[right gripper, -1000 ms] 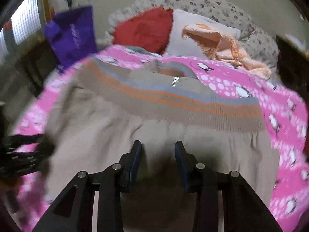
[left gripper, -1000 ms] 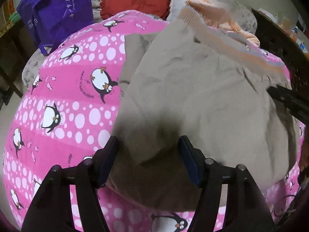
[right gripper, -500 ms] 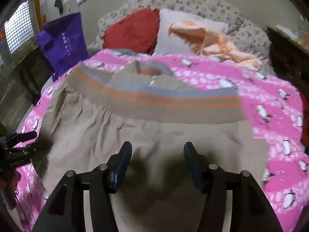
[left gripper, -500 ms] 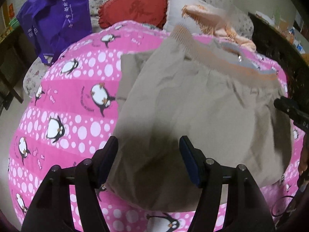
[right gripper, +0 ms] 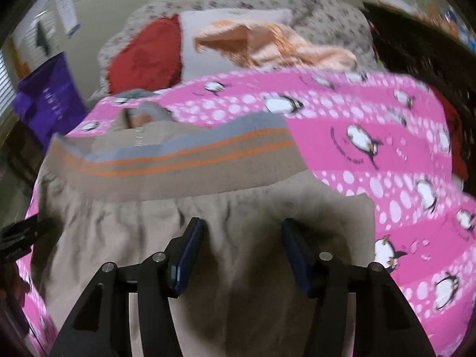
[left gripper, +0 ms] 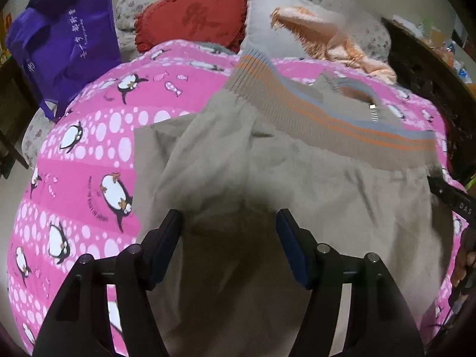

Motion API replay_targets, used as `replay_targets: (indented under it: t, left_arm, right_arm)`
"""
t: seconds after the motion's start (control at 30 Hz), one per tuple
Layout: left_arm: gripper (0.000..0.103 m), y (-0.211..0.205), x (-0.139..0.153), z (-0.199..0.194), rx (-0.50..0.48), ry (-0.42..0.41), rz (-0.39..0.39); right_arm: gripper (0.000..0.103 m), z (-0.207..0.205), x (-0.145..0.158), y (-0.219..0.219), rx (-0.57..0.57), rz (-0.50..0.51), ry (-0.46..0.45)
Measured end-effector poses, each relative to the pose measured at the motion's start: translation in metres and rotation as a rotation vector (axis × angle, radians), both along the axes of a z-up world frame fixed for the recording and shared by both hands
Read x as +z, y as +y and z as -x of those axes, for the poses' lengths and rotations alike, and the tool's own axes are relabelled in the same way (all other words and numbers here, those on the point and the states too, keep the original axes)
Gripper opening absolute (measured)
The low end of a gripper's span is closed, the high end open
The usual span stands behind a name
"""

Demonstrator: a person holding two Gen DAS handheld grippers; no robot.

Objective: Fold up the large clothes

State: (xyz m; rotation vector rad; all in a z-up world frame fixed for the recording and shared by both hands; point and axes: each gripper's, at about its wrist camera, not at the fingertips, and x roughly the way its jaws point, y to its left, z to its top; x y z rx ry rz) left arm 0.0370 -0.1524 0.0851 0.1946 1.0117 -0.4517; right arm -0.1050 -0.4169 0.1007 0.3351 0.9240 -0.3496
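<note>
A large tan jacket [left gripper: 297, 184] lies folded on the pink penguin bedspread [left gripper: 89, 136]. Its ribbed hem band with orange and grey stripes [left gripper: 327, 119] lies across the far side, over the collar and zipper pull [left gripper: 373, 111]. My left gripper [left gripper: 229, 223] is open and empty just above the jacket's near left part. My right gripper [right gripper: 242, 232] is open and empty above the near right part of the jacket [right gripper: 208, 214]. The hem band [right gripper: 178, 160] shows there too. The right gripper's tip shows at the right edge of the left wrist view [left gripper: 449, 196].
A purple bag [left gripper: 62, 41] hangs at the far left. A red cushion [left gripper: 193, 20], a white pillow [left gripper: 267, 29] and a peach garment [left gripper: 333, 41] lie at the head of the bed. Dark furniture [left gripper: 431, 68] stands along the right side.
The right gripper's jaws have opened wider and let go of the jacket. The hem band has settled across the jacket. Both grippers have drawn back a little.
</note>
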Motion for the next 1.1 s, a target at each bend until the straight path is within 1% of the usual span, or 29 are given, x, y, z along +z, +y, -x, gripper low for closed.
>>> replay_targets:
  t: [0.07, 0.13, 0.2, 0.27, 0.37, 0.47, 0.57, 0.67, 0.73, 0.8, 0.9, 0.97, 1.0, 1.03, 1.1]
  left_arm:
    - [0.066, -0.003, -0.011, -0.011, 0.007, 0.036, -0.012]
    - [0.066, -0.003, -0.02, -0.02, 0.02, 0.074, -0.014]
    - [0.066, -0.001, -0.024, -0.023, 0.03, 0.097, -0.001]
    - [0.066, 0.002, -0.02, -0.019, 0.031, 0.093, 0.016]
    - [0.066, 0.01, -0.013, -0.007, 0.015, 0.102, 0.031]
    - [0.066, 0.021, -0.006, 0.005, 0.009, 0.112, 0.068]
    - [0.067, 0.029, 0.001, 0.016, 0.012, 0.104, 0.087]
    - [0.067, 0.033, 0.002, 0.026, 0.027, 0.095, 0.092]
    - [0.067, 0.032, 0.002, 0.033, 0.027, 0.099, 0.094]
    - [0.067, 0.029, 0.0, 0.037, 0.027, 0.106, 0.093]
    - [0.067, 0.024, -0.009, 0.043, 0.015, 0.12, 0.053]
    - [0.068, 0.023, -0.013, 0.046, 0.019, 0.106, 0.038]
    - [0.07, 0.024, -0.014, 0.047, 0.024, 0.102, 0.039]
    - [0.073, 0.024, -0.016, 0.048, 0.032, 0.099, 0.039]
    - [0.075, 0.024, -0.018, 0.048, 0.039, 0.105, 0.037]
  right_arm:
    - [0.055, -0.008, -0.014, -0.007, -0.012, -0.037, 0.024]
    - [0.057, -0.014, -0.017, -0.005, -0.002, 0.007, 0.027]
    - [0.057, -0.016, -0.014, -0.001, 0.017, 0.036, 0.048]
    - [0.056, -0.012, -0.005, 0.002, 0.022, 0.044, 0.051]
    - [0.057, 0.01, 0.014, 0.008, 0.029, 0.055, 0.013]
    - [0.057, 0.038, 0.026, 0.018, 0.055, 0.071, 0.007]
    - [0.057, 0.061, 0.027, 0.03, 0.097, 0.063, 0.013]
    - [0.057, 0.071, 0.019, 0.044, 0.136, 0.049, 0.046]
    - [0.057, 0.07, 0.019, 0.055, 0.154, 0.043, 0.041]
    - [0.057, 0.064, 0.02, 0.067, 0.174, 0.012, 0.022]
    - [0.057, 0.048, 0.02, 0.087, 0.218, -0.022, -0.005]
    - [0.055, 0.036, 0.014, 0.103, 0.252, 0.0, 0.009]
    - [0.054, 0.031, 0.008, 0.11, 0.257, 0.019, 0.029]
    - [0.054, 0.026, -0.001, 0.114, 0.25, 0.037, 0.056]
    - [0.055, 0.02, -0.02, 0.117, 0.232, 0.035, 0.102]
